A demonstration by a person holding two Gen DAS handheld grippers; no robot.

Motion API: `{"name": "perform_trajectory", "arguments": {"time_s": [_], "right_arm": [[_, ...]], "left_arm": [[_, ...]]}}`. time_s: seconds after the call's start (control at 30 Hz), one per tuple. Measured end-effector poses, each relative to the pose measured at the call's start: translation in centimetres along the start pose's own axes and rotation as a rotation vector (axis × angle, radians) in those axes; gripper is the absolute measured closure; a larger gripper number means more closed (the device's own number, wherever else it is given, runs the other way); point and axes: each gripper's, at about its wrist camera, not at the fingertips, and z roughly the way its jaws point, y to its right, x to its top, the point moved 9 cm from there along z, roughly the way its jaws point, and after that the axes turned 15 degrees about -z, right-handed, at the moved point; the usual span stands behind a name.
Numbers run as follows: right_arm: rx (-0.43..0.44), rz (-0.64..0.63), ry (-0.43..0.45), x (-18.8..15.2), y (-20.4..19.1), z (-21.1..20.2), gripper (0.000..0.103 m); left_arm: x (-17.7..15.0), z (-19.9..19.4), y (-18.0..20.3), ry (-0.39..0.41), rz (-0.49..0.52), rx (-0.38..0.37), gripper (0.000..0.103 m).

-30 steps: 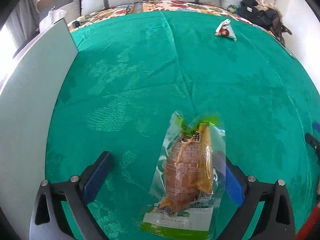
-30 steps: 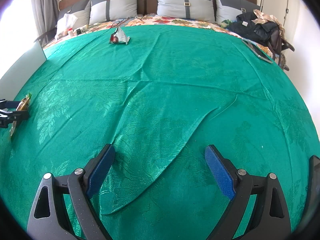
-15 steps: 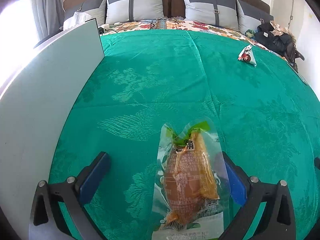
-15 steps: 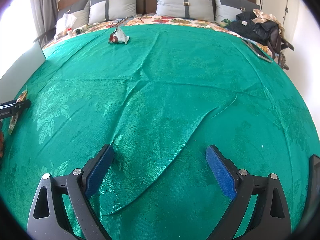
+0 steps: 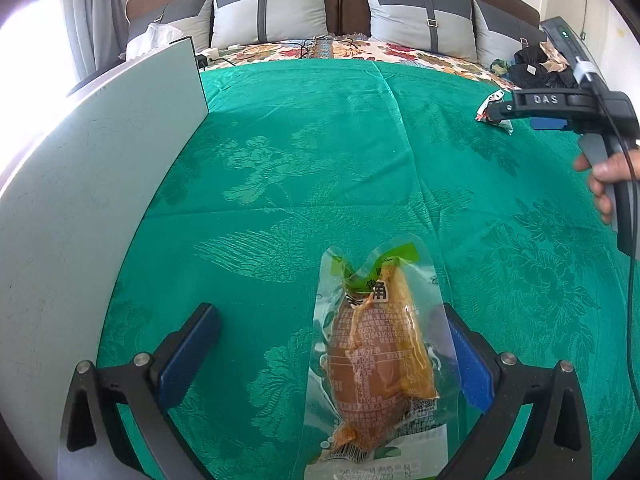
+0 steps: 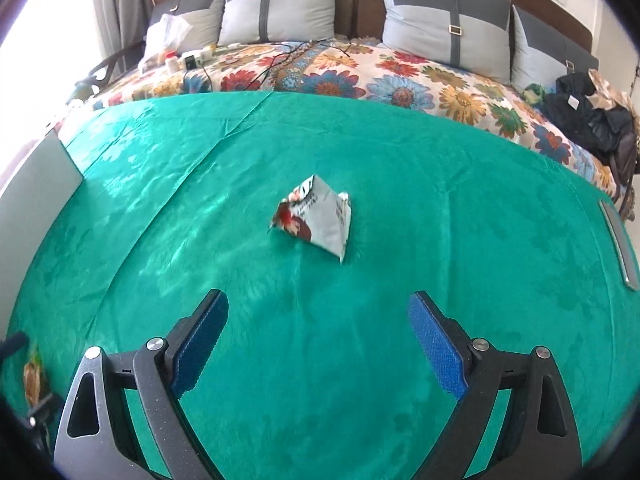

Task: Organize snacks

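Note:
A clear vacuum pack with a brown snack and green label lies on the green cloth between my left gripper's fingers, close to the right pad. My left gripper is open around it. A small white and red snack bag lies on the cloth ahead of my right gripper, which is open and empty. In the left wrist view the right gripper hovers by that bag at the far right. The brown pack also shows at the left edge of the right wrist view.
A pale grey board stands upright along the left side of the green cloth. Beyond the cloth are a floral sheet, grey pillows and dark clothes. A flat grey bar lies at the right edge.
My right gripper has moved far forward across the cloth to just short of the white snack bag. The left gripper has tilted up slightly, with the brown pack still between its open fingers.

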Motion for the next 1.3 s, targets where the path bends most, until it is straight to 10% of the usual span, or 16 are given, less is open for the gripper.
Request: {"name": "perform_trajectory", "arguments": {"time_s": [0.17, 0.2, 0.23, 0.47, 0.7, 0.9, 1.1, 1.3], "right_arm": [[-0.046, 0.059, -0.034, 2.6, 0.9, 3.0, 0.014], [-0.039, 0.05, -0.062, 2.4, 0.9, 3.5, 0.05], [-0.031, 0.041, -0.077, 2.1, 0.8, 3.6, 0.057], [0.041, -0.044, -0.019, -1.3, -0.3, -1.5, 0.058], [0.164, -0.166, -0.035, -11.5, -7.1, -11.0, 0.058], [0.073, -0.158, -0.03, -19.5, -10.3, -13.3, 0.051], [-0.011, -0.042, 0.02, -20.3, -8.8, -13.1, 0.015], [-0.017, -0.032, 0.013, -20.2, -8.7, -12.8, 0.01]], "left_arm": [[0.0, 0.0, 0.0, 0.0, 0.0, 0.0, 0.0], [0.0, 0.0, 0.0, 0.0, 0.0, 0.001, 0.0], [0.0, 0.0, 0.0, 0.0, 0.0, 0.0, 0.0], [0.0, 0.0, 0.0, 0.0, 0.0, 0.0, 0.0], [0.0, 0.1, 0.0, 0.0, 0.001, 0.001, 0.0], [0.0, 0.1, 0.0, 0.0, -0.001, -0.001, 0.0], [0.1, 0.2, 0.1, -0.001, 0.0, 0.0, 0.0], [0.1, 0.2, 0.1, -0.001, 0.0, 0.0, 0.0]]}}
